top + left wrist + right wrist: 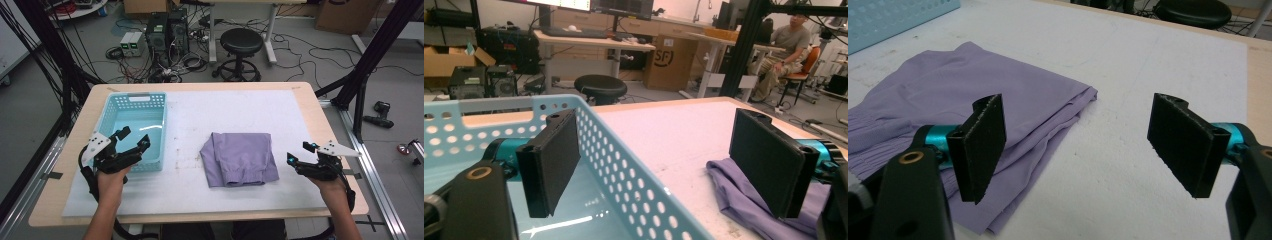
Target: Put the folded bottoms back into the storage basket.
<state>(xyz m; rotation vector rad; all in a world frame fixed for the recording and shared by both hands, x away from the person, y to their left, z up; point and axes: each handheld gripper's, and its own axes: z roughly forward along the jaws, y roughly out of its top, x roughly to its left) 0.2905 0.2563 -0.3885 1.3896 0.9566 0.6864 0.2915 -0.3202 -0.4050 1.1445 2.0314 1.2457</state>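
Both of your grippers stand apart and empty: left gripper (135, 141) over the blue basket (161, 131), folded purple garment (240, 159) mid-counter, right gripper (300, 155) beside it; a one-sided pinch could unfold it.

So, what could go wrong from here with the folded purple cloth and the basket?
1. The left gripper hangs open over the near edge of the blue basket; one jaw is inside the perforated wall, so a sideways move could catch and drag it.
2. The folded purple cloth lies loose on the white mat; gripping only the top layer may undo the fold.
3. The right gripper is open beside the cloth, and its trailing cable could snag at the table edge.
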